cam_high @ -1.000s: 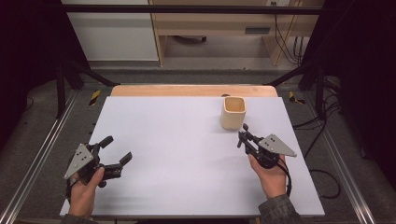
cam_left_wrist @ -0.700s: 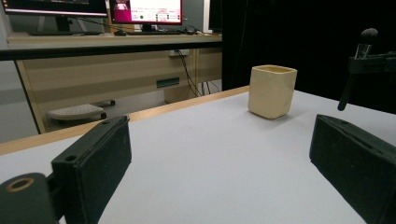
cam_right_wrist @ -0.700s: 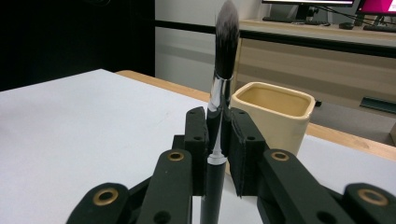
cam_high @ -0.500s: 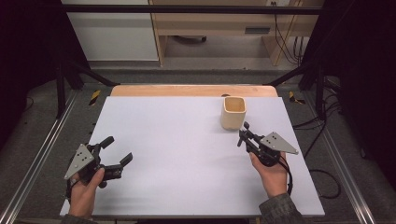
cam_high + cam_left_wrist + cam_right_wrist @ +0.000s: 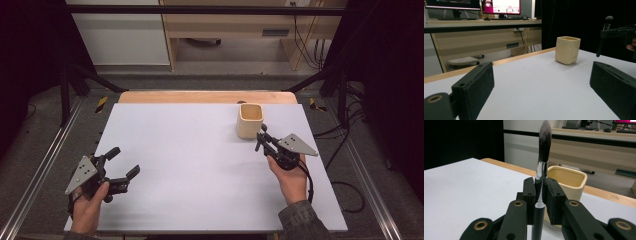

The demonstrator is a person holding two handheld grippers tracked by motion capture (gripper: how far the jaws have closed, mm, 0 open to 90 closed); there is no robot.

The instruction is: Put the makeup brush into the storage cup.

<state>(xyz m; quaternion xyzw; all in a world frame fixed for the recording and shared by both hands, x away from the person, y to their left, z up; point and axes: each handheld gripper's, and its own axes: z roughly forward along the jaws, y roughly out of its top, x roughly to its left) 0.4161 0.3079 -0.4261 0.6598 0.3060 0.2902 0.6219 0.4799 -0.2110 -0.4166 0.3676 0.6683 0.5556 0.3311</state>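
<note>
Our right hand-held gripper (image 5: 541,195) clamps a makeup brush (image 5: 543,157) upright, bristles up, near the cream cup (image 5: 249,120) by the counter's far edge, seemingly to drop it in. Our left hand-held gripper (image 5: 120,167) rests open and empty near the front-left corner.

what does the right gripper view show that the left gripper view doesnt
Right gripper view alone: the right gripper shut on a makeup brush, bristles pointing up, its handle clamped between the pads, and the inside of the cream cup just behind it.

Left gripper view alone: the left gripper with its jaws wide apart and nothing between them, and lit monitors on a desk beyond the table.

Both: the cream cup, the brush, the white table top and its wooden far edge.
</note>
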